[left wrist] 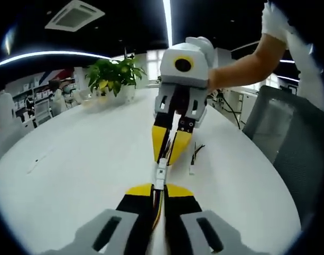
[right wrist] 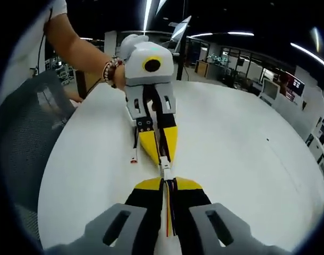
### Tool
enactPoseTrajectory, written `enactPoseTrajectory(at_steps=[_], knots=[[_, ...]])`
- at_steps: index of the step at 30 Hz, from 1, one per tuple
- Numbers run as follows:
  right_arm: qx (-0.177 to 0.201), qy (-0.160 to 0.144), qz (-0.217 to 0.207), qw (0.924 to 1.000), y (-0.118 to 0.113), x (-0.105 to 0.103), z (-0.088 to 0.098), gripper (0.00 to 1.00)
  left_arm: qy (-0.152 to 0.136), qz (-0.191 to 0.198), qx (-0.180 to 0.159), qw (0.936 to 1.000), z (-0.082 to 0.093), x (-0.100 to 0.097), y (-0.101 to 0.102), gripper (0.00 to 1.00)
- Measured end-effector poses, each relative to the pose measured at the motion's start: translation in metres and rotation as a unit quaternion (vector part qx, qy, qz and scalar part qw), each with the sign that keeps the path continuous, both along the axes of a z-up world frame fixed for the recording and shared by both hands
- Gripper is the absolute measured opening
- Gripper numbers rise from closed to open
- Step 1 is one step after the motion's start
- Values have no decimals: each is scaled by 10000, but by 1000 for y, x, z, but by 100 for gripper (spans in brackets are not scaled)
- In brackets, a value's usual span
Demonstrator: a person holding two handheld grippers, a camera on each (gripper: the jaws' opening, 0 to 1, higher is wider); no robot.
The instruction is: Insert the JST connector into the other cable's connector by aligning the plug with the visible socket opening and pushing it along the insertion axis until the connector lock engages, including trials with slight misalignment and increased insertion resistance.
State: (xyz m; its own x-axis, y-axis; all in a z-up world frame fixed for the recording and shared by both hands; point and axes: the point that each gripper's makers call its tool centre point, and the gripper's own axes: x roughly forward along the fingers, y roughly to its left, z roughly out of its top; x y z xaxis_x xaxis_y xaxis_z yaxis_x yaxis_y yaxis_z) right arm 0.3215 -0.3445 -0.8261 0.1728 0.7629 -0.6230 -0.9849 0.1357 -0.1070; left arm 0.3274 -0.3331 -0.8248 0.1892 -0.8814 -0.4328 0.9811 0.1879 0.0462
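My left gripper (left wrist: 159,187) is shut on a cable, and its white JST connector (left wrist: 160,175) sticks out past the yellow fingertips. Facing it tip to tip, my right gripper (left wrist: 166,159) is shut on the other cable's connector. In the right gripper view, my right gripper (right wrist: 168,183) pinches red, yellow and black wires (right wrist: 169,212). The white connector (right wrist: 165,172) in front of it reaches the left gripper (right wrist: 162,158). The two connectors meet end to end just above the white table (left wrist: 71,175). Whether they are locked cannot be made out.
A spare cable (left wrist: 194,156) lies on the table beside the grippers, and its red end (right wrist: 133,160) shows in the right gripper view. A potted plant (left wrist: 115,74) stands at the far side. A grey chair (left wrist: 289,138) stands by the table edge. A person's forearm (right wrist: 77,48) holds the left gripper.
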Motion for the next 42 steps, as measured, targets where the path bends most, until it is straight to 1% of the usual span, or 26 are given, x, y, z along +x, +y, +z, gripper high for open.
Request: enactPoseTrajectory(at_steps=[8, 9, 16, 26, 29, 31, 37, 38, 39, 40, 42], knots=[[-178, 15, 153, 9997, 2, -2, -7, 4, -6, -60, 91, 9999, -3, -1, 1, 0], [-183, 26, 171, 9997, 2, -3, -7, 4, 23, -81, 94, 9999, -3, -2, 1, 0], [-233, 23, 252, 9994, 7, -5, -9, 4, -22, -142, 191, 9997, -4, -4, 1, 0], [-157, 46, 272, 9995, 11, -5, -9, 3, 117, -51, 216, 9997, -3, -4, 7, 0], [-97, 81, 287, 9995, 14, -5, -7, 3, 106, -33, 206, 9997, -2, -3, 7, 0], [-137, 37, 292, 9995, 13, -3, -8, 3, 88, -25, 235, 9997, -2, -2, 7, 0], [-143, 71, 317, 9994, 14, -6, -8, 3, 144, -56, 272, 9995, -4, -4, 8, 0], [-99, 96, 315, 9994, 16, -6, -6, 3, 192, -171, 170, 9995, -1, -8, 4, 0], [-126, 100, 322, 9994, 16, -6, -7, 3, 156, -132, 269, 9994, -3, -8, 4, 0], [-170, 69, 378, 9991, 16, -6, -8, 3, 30, -212, 349, 9992, -3, -8, 5, 0], [-200, 78, 391, 9990, 17, -6, -10, 3, 80, -179, 364, 9991, -4, -8, 4, 0]])
